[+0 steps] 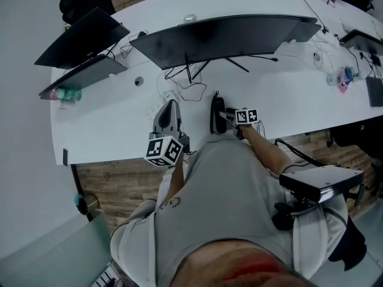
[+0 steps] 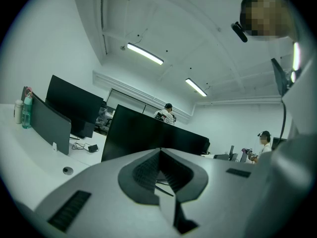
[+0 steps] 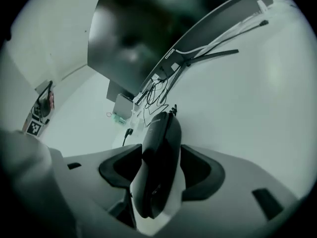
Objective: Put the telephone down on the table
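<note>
right gripper pinching telephone edge-on, frame centre | left gripper jaws together, empty | risk: may tip over on table at release

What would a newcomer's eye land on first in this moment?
The black telephone stands out, clamped between the jaws of the right gripper near the front edge of the white table. Behind it a wide curved monitor spans the table's middle; the left gripper, jaws together and empty, sits alongside.
</note>
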{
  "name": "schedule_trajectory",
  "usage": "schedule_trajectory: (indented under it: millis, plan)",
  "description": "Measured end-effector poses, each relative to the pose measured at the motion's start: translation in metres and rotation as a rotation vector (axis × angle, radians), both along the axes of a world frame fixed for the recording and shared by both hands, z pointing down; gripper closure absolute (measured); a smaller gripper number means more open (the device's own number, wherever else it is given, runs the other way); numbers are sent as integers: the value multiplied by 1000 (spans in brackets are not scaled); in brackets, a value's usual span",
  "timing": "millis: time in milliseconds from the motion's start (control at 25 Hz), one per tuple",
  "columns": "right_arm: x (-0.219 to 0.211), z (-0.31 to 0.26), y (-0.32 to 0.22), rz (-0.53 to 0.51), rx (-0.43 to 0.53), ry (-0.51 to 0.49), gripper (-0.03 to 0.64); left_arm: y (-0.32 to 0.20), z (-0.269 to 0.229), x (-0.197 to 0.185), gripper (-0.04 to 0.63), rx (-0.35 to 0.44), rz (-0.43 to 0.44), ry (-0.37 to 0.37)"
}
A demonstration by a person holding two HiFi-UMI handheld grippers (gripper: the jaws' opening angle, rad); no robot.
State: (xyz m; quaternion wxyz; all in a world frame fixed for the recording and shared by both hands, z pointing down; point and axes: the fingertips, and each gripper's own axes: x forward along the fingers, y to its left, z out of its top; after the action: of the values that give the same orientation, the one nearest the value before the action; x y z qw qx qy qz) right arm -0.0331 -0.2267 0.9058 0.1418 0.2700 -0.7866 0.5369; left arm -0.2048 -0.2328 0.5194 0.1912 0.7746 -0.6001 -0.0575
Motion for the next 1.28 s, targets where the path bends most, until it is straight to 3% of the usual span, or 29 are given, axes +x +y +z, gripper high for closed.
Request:
schedule_trajectory:
  millis: [320,640,880,1280]
  plan:
    - [0,-8,-8,-91,138,117,365,-2,1,7,584,1,11,-3]
    - [9,-71,-62,42,288,100,364,-5,-3,4,584,12,5,-22]
    - [26,-177,-117,187,460,34,364,-20,-17,10,584,59,39,-47]
    - [57,-408,-152,338,871,-57,365,-53,-78,41,584,221,91,-69]
